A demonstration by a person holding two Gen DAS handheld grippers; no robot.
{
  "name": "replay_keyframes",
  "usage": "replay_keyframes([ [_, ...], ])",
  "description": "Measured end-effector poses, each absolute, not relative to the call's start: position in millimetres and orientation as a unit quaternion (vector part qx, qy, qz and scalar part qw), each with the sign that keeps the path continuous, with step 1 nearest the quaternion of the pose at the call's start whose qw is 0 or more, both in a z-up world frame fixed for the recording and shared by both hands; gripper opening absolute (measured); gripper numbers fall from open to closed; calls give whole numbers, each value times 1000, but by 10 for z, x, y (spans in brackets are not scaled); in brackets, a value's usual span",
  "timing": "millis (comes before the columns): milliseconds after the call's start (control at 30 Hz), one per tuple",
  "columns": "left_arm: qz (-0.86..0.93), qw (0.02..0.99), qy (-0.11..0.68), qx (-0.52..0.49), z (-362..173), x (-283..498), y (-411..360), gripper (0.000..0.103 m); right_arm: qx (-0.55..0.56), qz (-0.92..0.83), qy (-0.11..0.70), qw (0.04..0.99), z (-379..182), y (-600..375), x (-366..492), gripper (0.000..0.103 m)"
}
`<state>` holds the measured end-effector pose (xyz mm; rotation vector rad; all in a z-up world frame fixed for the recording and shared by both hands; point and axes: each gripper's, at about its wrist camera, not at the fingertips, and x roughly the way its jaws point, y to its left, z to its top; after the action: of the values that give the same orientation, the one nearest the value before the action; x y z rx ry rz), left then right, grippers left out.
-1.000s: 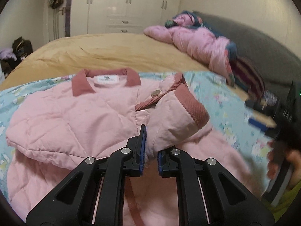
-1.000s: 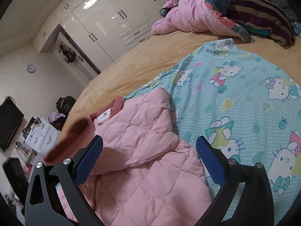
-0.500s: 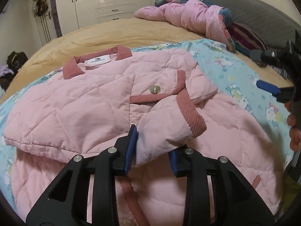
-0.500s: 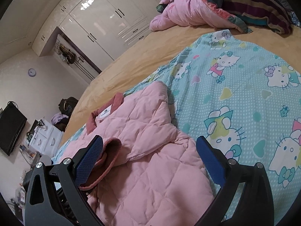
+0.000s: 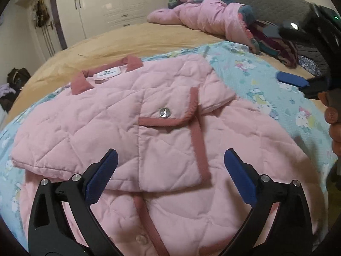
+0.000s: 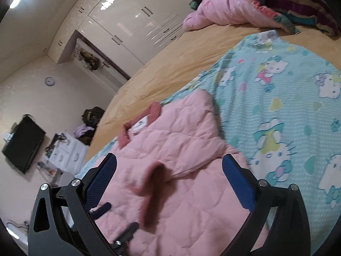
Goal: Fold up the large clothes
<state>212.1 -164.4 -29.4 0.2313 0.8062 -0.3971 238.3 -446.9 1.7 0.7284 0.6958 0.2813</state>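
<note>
A pink quilted jacket [image 5: 106, 119] with dark-pink collar and trim lies on a blue cartoon-print sheet [image 5: 266, 89] on the bed. Its sleeve [image 5: 168, 149] is folded across the body, cuff trim on the right. My left gripper [image 5: 170, 177] is open and empty, just above the sleeve's near end. My right gripper [image 6: 168, 183] is open and empty above the jacket [image 6: 181, 149]; it also shows at the right edge of the left wrist view [image 5: 292, 81], held in a hand.
A tan bedspread [image 5: 127, 40] covers the bed. Crumpled pink and striped bedding [image 5: 213, 19] lies at the headboard. White wardrobes [image 5: 119, 2] stand behind. In the right wrist view a TV [image 6: 23, 143] and small white dresser [image 6: 66, 149] stand beside the bed.
My left gripper opened and let go of the sleeve, which now lies flat across the jacket. The right gripper stayed open and shifted slightly.
</note>
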Motion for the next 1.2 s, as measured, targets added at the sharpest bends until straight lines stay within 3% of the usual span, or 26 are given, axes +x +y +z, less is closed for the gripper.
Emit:
replay_keyframes([
  [400,-138,917,372,44,53,2022,-913,94,388,220,403,799,-140,-3869,2585,99],
  [967,7,937,335,-101,152,1972,667,94,319,186,443,817,-545,-3272,3049,97],
  [1067,20,934,338,-117,118,1971,834,94,310,181,430,829,-560,-3248,3107,87],
  [1100,25,932,339,-124,108,1985,898,94,309,181,426,831,-566,-3247,3125,76],
  [1133,28,931,339,-130,95,1991,948,94,309,181,421,833,-569,-3263,3140,53],
  [1167,31,930,340,-138,88,2000,998,94,309,183,420,834,-576,-3268,3166,46],
  [1200,32,928,340,-148,81,2009,1050,94,304,180,418,837,-566,-3277,3182,31],
])
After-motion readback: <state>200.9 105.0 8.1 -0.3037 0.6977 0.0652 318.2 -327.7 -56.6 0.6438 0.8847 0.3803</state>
